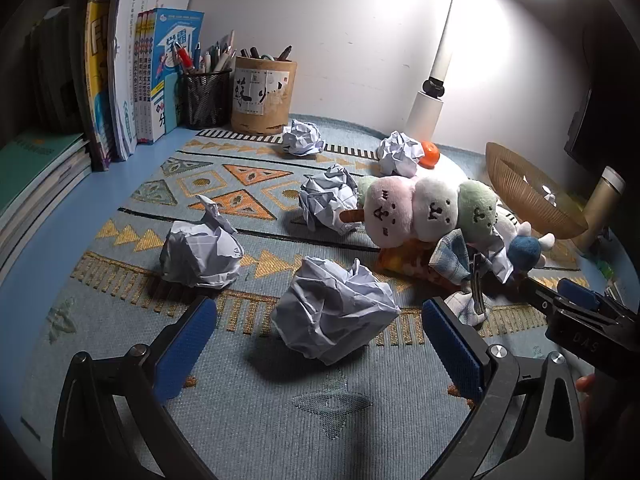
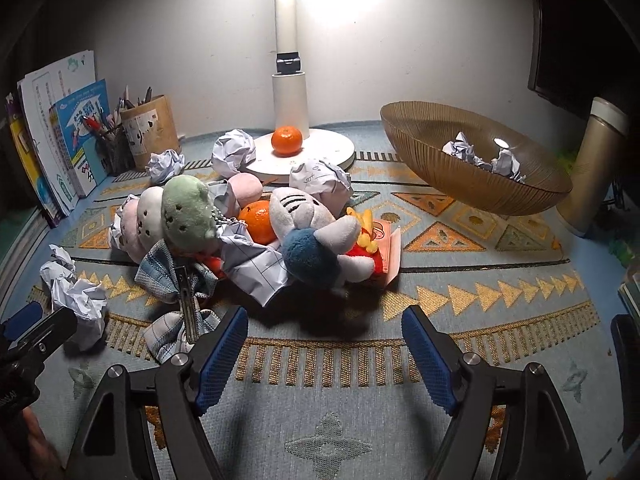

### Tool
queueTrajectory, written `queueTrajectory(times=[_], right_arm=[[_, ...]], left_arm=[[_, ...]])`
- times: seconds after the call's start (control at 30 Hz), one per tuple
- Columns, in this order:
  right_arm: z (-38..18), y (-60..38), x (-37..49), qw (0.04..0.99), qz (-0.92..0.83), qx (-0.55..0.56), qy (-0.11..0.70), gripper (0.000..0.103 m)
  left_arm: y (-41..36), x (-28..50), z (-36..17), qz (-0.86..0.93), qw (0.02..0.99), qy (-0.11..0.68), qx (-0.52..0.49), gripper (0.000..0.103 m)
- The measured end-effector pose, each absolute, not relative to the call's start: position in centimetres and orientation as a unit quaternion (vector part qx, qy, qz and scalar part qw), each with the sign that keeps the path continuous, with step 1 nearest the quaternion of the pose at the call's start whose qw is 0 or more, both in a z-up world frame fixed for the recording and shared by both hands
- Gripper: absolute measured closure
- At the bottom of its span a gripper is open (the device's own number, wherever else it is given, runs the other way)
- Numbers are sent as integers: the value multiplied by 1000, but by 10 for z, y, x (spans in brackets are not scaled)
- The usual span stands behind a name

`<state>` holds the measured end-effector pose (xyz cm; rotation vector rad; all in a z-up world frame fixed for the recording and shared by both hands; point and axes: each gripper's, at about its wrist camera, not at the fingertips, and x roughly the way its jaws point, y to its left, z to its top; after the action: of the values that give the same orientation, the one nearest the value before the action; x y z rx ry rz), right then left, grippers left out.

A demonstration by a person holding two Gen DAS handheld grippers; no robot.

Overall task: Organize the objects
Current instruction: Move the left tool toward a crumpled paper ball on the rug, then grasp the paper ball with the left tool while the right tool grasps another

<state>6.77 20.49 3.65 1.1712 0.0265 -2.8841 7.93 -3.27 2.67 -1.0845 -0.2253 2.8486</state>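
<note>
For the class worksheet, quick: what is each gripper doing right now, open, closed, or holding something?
Left gripper: open, holding nothing; a crumpled paper ball sits between its fingers, untouched.
Right gripper: open, empty, only the woven mat beneath.

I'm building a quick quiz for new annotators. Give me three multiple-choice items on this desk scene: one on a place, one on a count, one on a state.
1. Where does the loose orange by the lamp sit?
A. in the bowl
B. on the lamp base
C. in the pen cup

2. How many oranges show in the right wrist view?
A. one
B. two
C. four

3. What does the right gripper hold?
A. nothing
B. a paper ball
C. a plush toy

Answers: B, it rests on the white lamp base; B, a second orange lies in the toy pile; A, its fingers stand apart over bare mat.
</note>
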Motion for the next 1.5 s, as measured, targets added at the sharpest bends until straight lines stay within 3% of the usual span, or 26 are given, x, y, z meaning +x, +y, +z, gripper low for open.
queueTrajectory(times=[0.5,0.9,1.13,1.27,1.47,1.5], right_arm=[[38,204,68,16,-928,371,13,24],[49,117,79,244,-882,403,5,24],[31,65,54,265,-860,436,8,24],[24,53,42,278,-850,448,-3,24],[22,41,41,284,-845,453,11,24],[21,40,41,285,-843,456,12,24]], left_arm=[[-41,81,28,929,44,-95,-354,1],[-121,73,37,914,68,-95,-387,1],[-125,22,24,899,78,-83,-424,2],[-115,8,12,896,57,-64,-435,15],[-114,6,12,904,27,-50,-424,21],[-113,6,11,904,27,-47,-425,32]])
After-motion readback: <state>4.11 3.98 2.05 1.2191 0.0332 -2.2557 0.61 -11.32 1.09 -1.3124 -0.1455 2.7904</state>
